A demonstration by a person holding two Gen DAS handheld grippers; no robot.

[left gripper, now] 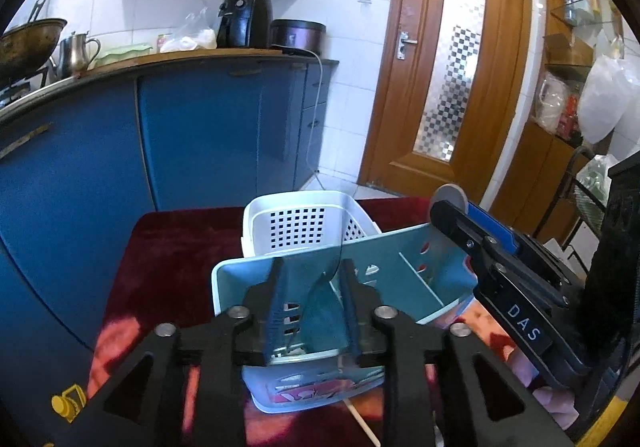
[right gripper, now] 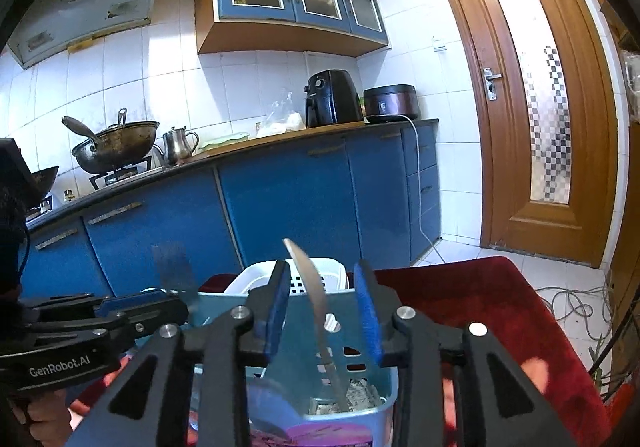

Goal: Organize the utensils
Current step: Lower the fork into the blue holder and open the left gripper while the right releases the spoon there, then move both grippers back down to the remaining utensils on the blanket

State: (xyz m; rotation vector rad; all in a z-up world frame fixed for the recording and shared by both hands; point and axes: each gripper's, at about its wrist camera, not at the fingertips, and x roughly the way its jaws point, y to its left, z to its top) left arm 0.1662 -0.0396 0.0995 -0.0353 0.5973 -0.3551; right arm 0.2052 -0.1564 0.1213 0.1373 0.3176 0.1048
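The tabletop [left gripper: 168, 243] carries a blue utensil caddy [right gripper: 384, 387]. Both grippers hover over it, jaws parted: a spoon [right gripper: 316, 311] stands loose between the right gripper [right gripper: 324, 311] pads, a spatula [left gripper: 320, 287] within the left gripper [left gripper: 310, 307]. Withdraw straight back, avoiding snagging handles.

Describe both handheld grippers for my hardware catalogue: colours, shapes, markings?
The left gripper and right gripper look alike: black angular linkage arms with triangular cut-outs, silver round pivot bolts and blue ribbed finger pads. White lettering marks the sides: "GenRobot.AI" on the left, "DAS" on the right.
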